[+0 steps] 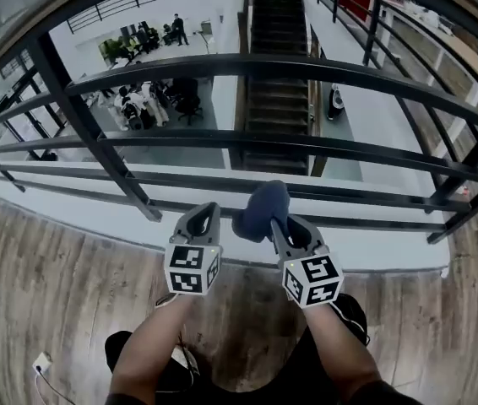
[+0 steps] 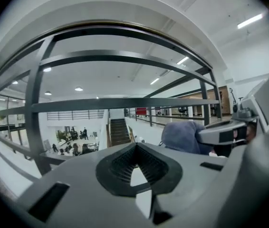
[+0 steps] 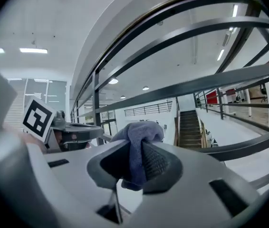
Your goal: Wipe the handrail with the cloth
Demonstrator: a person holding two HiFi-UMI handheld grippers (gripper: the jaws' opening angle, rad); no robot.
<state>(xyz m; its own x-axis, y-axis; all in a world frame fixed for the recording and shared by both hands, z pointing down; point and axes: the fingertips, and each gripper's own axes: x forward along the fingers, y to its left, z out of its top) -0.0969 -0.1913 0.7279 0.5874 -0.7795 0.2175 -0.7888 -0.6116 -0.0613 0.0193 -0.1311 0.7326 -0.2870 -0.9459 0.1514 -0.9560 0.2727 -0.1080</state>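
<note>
Though bunched, blue-grey cloth (image 1: 262, 211)

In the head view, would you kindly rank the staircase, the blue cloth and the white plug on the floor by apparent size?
1. The staircase, largest, though far below.
2. The cloth, clamped in the right gripper and nearer the camera.
3. The white plug, smallest.

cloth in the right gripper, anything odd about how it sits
Nothing damaged or spilled. The cloth is only bunched into a wad, pinched in the jaws of the right gripper, rather than spread flat.
</note>
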